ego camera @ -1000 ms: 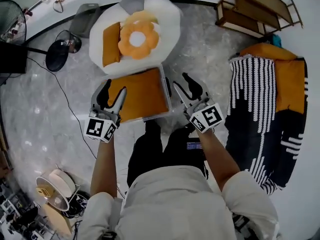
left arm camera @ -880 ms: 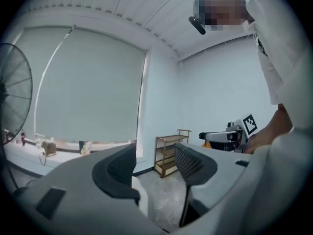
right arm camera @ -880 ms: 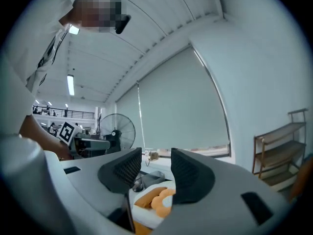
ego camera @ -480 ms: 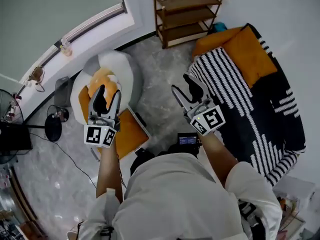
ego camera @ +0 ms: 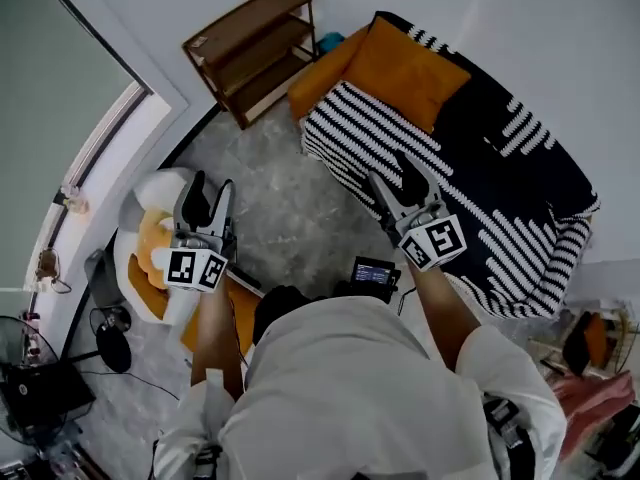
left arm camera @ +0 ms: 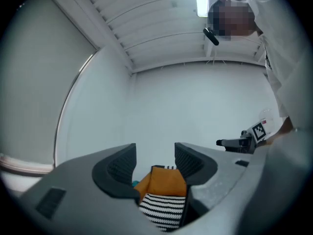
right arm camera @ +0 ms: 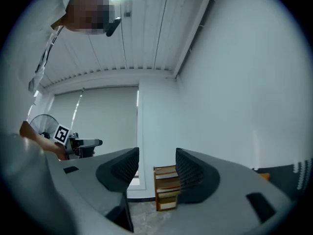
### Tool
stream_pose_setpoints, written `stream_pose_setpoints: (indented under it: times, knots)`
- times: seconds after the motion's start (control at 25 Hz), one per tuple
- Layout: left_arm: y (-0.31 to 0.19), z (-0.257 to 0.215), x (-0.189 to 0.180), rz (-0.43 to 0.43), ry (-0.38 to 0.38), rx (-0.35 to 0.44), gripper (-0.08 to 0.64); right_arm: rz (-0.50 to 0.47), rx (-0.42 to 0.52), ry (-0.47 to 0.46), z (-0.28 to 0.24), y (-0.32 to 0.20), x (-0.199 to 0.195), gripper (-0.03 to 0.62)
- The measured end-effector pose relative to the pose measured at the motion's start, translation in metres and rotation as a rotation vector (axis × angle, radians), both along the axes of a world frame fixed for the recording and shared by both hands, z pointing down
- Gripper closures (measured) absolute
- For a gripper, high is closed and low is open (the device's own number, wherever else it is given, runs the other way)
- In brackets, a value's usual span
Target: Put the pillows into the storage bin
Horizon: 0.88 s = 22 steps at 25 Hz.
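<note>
Left gripper (ego camera: 212, 188) and right gripper (ego camera: 392, 176) are found empty, jaws parted; the right's jaws have just been opening. An orange pillow (ego camera: 405, 66) is noted on the striped sofa (ego camera: 350, 133), beyond the right gripper, well apart.

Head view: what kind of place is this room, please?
Probably a living room, in a home or a mock-up of one. It shows a black-and-white striped sofa or daybed with an orange pillow on it, a low wooden shelf, and a white soft seat.
</note>
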<state>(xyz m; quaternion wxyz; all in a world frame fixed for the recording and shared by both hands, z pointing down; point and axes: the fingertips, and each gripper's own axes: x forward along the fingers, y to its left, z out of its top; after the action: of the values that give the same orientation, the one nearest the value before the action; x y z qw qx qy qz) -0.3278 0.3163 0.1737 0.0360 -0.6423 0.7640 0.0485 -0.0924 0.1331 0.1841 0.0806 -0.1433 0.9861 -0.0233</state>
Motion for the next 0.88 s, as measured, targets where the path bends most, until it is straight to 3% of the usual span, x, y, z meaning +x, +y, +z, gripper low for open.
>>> stream_pose_setpoints:
  times: [0.16, 0.48, 0.68, 0.88]
  knots:
    - [-0.063, 0.011, 0.023, 0.122, 0.049, -0.019, 0.311, 0.146, -0.057, 0.015, 0.023, -0.05, 0.05, 0.357]
    - [-0.177, 0.039, 0.006, 0.255, 0.114, -0.024, 0.311, 0.369, -0.114, 0.038, 0.049, -0.129, 0.097, 0.357]
    - [-0.258, 0.049, -0.035, 0.313, 0.132, -0.046, 0.311, 0.511, -0.17, 0.061, 0.056, -0.195, 0.084, 0.36]
    - [-0.331, 0.06, -0.077, 0.377, 0.158, -0.083, 0.311, 0.558, -0.195, 0.069, 0.061, -0.251, 0.043, 0.359]
